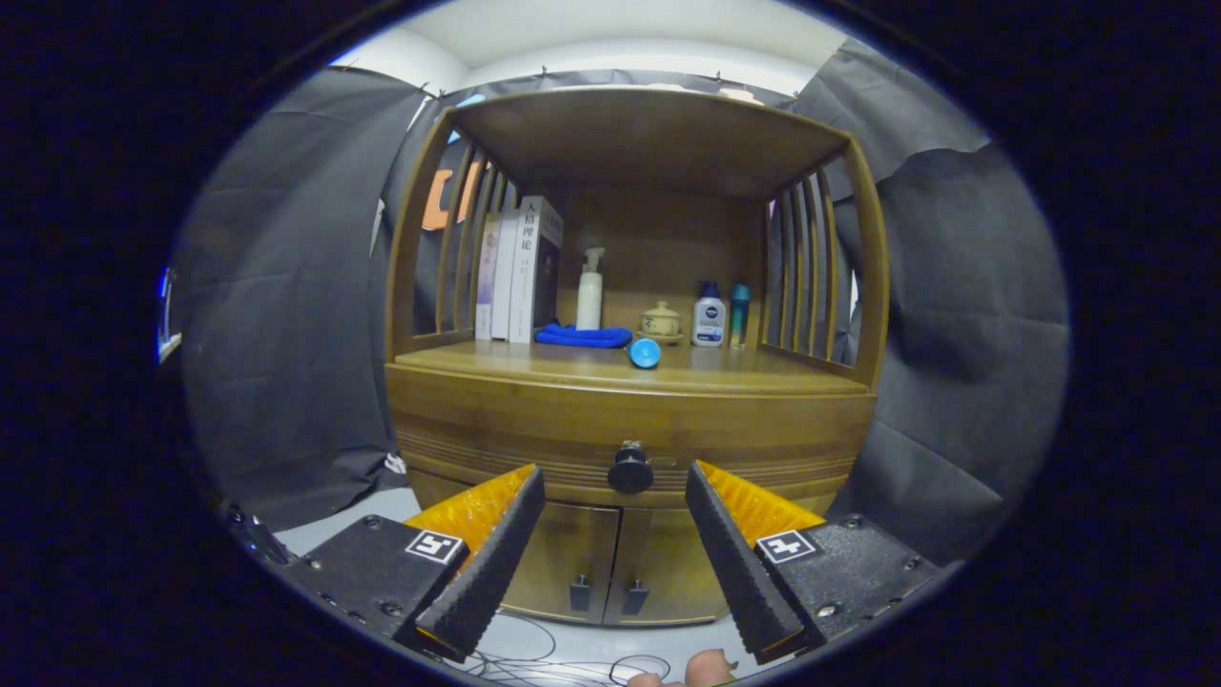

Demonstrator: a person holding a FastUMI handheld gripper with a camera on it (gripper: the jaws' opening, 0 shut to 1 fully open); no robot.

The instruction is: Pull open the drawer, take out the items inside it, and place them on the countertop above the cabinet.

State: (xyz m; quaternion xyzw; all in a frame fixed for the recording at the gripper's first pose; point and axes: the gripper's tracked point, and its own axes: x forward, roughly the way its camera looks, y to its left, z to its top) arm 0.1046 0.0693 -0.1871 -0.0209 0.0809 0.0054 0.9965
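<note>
Ahead of the gripper, at twelve o'clock:
Cabinet: a wooden piece with slatted sides; its desk surface sits above the drawer front. A hard tug could, I judge, rock it and upset what stands on top.
Drawer: front flush with the cabinet, so it reads as shut. Its contents are hidden, so whether anything lies inside cannot be told. The scene fits a drawer yet to be emptied or one closed again.
Books: upright at ten o'clock on the desk; a jolt might tip them.
Gripper: spread wide, holding nothing, its fingers either side of the knob and short of it. Closing off-centre could let the knob slip free.
Blue cloth: lying beside the books, taking up free space.
Pump bottle, small jar and two bottles: along the back, easy to knock when setting things down.
Knob: small, round, dark; likely poor purchase for a pull.
Blue cap: near the desk's front edge; it may roll off.
</note>
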